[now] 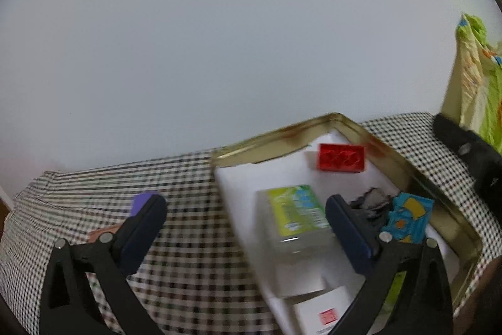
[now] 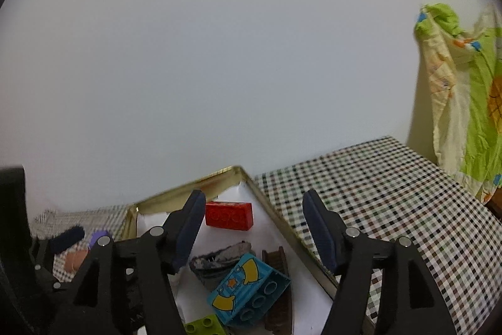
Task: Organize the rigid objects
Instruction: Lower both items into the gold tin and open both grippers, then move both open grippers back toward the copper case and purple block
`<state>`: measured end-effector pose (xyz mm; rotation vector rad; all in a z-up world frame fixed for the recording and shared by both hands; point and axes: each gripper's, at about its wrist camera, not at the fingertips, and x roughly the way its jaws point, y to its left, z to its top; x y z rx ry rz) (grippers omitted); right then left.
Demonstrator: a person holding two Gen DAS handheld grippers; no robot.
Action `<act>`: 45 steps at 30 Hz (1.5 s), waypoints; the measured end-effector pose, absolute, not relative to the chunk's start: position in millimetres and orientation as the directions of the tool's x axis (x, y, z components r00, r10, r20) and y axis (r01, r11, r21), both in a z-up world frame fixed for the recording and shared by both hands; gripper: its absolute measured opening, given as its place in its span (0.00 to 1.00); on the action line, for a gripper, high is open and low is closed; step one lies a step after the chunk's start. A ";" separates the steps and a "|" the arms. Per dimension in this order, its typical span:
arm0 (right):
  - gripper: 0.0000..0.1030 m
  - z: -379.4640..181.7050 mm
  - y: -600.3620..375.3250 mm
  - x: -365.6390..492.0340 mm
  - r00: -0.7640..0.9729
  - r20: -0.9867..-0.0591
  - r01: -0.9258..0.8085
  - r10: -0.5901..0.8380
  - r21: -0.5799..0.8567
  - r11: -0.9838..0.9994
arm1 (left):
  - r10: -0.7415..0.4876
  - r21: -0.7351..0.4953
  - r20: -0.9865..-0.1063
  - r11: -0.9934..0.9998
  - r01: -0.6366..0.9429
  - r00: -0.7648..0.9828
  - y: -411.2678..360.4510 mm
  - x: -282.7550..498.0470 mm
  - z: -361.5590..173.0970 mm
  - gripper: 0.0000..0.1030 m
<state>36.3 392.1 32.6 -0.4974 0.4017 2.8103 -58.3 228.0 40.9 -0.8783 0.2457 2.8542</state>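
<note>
Left wrist view: the left gripper [image 1: 246, 217], fingers spread, is hovering over a clear green-labelled plastic bottle [image 1: 295, 222] in the gold metal tin [image 1: 392, 153]; a red plastic brick [image 1: 341, 157] is lying at 1 o'clock. The right gripper [image 2: 252, 220] is gaping too.

We find no legible text; bottle [image 1: 293, 218] label green and blue, print blurred; white box [image 1: 323, 314] carries a red square mark and fine lines, too small to read; blue brick [image 2: 248, 288] shows only star and yellow shapes.

Red brick [image 2: 229, 215] — checked tablecloth [image 2: 392, 193]
</note>
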 end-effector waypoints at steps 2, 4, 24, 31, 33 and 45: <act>0.66 36.1 392.7 47.0 -0.921 -0.323 -0.308 0.220 0.251 -0.918 | 0.064 0.127 -0.541 -0.979 -0.157 -0.839 216.1 -55.0 41.4 0.99; 0.67 38.3 394.6 53.6 -0.922 -0.280 -0.339 0.267 0.252 -0.906 | 0.037 0.132 -0.509 -0.984 -0.121 -0.860 201.4 -51.7 42.7 0.99; 0.86 35.2 378.4 108.7 -0.811 -0.020 -0.572 0.584 0.234 -0.786 | -0.071 0.116 -0.437 -0.993 0.021 -0.897 102.6 -24.9 23.7 0.99; 0.86 30.1 364.8 115.4 -0.794 -0.064 -0.602 0.605 0.227 -0.766 | -0.058 0.153 -0.418 -0.988 -0.008 -0.906 113.6 -20.3 22.8 0.99; 0.86 28.6 358.1 117.8 -0.795 -0.062 -0.602 0.604 0.212 -0.770 | -0.042 0.157 -0.414 -0.987 -0.026 -0.909 114.8 -16.1 23.0 0.99; 0.87 23.0 321.7 131.2 -0.798 -0.091 -0.600 0.596 0.206 -0.773 | 0.022 0.101 -0.450 -0.992 -0.075 -0.893 97.1 -11.6 22.6 0.99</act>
